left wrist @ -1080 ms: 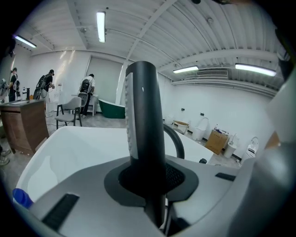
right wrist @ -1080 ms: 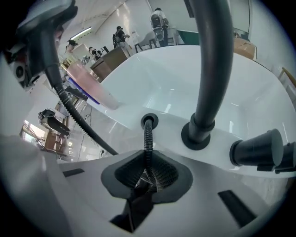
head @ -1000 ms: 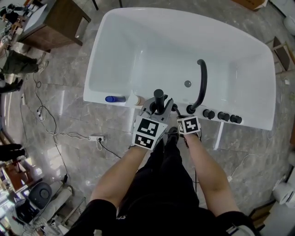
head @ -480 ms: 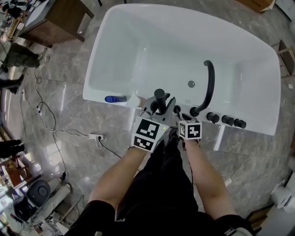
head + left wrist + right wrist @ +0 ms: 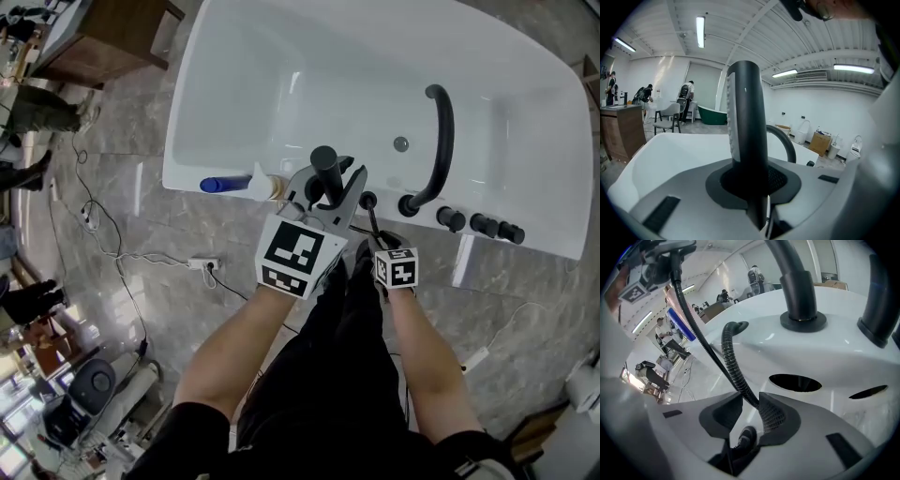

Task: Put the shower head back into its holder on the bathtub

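evidently stiff, smooth and light, the shower head (image 5: 325,172) stands over the bathtub (image 5: 185,178) rim at 9 o'clock of the spout (image 5: 441,141), pinched low by the left claw (image 5: 323,195), while the right claw (image 5: 376,234), jaws just opened, loosely straddles its floppy hose (image 5: 733,369).

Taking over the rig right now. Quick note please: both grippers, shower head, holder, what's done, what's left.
Left gripper: shut on the shower head, held upright over the bathtub rim.
Right gripper: open; its jaws have just been opening. The hose runs between them, unclamped.
Holder: on the rim, hose coming out of it, no head in it.
Done: head in hand.
Left: probably guide the hose back, seat the head in the holder, release.
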`<state>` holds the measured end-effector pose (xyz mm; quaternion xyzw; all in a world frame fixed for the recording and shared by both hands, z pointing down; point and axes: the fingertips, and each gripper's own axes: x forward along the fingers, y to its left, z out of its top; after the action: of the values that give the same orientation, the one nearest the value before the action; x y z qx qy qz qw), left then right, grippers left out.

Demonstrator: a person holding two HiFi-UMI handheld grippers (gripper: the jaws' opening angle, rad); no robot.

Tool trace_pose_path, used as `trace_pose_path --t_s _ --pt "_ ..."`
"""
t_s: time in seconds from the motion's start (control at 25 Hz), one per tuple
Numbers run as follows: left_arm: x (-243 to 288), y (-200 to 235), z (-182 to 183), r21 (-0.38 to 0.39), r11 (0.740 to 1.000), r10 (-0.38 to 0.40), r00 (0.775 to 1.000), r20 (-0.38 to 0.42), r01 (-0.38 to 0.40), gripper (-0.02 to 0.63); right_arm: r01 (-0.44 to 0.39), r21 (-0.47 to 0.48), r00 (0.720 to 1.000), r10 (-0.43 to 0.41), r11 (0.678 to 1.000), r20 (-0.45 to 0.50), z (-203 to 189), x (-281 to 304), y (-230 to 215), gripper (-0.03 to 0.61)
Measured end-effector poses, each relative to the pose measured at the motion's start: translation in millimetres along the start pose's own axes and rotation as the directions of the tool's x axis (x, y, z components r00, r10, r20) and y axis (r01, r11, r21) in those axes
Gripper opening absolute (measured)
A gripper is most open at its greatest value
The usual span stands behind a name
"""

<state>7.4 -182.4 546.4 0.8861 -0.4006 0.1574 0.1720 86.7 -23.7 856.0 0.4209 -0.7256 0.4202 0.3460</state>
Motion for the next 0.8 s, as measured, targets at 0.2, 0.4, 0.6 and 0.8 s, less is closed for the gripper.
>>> trace_pose_path --t_s 0.2,0.4,0.6,0.8 --pt "-9 -9 1 0.034 0.999 0.001 1.000 -0.010 -0.001 0.078 0.005 -0.020 0.999 -0.004 1.000 0.043 14 -34 8 0.070" --pt "-21 -12 15 0.030 1.000 0.002 1.000 0.001 -0.002 0.078 0.002 -0.059 1.000 -0.001 0.998 0.019 45 -77 11 0.069" --pt "-34 -15 31 0.014 1.000 0.009 0.999 0.034 -0.010 0.080 -0.015 -0.130 0.999 0.011 0.991 -0.032 87 -82 22 0.069" --pt "-41 -16 47 0.009 1.000 0.019 0.998 0.067 -0.020 0.078 0.003 -0.157 1.000 -0.004 0.988 -0.010 129 -60 38 0.029"
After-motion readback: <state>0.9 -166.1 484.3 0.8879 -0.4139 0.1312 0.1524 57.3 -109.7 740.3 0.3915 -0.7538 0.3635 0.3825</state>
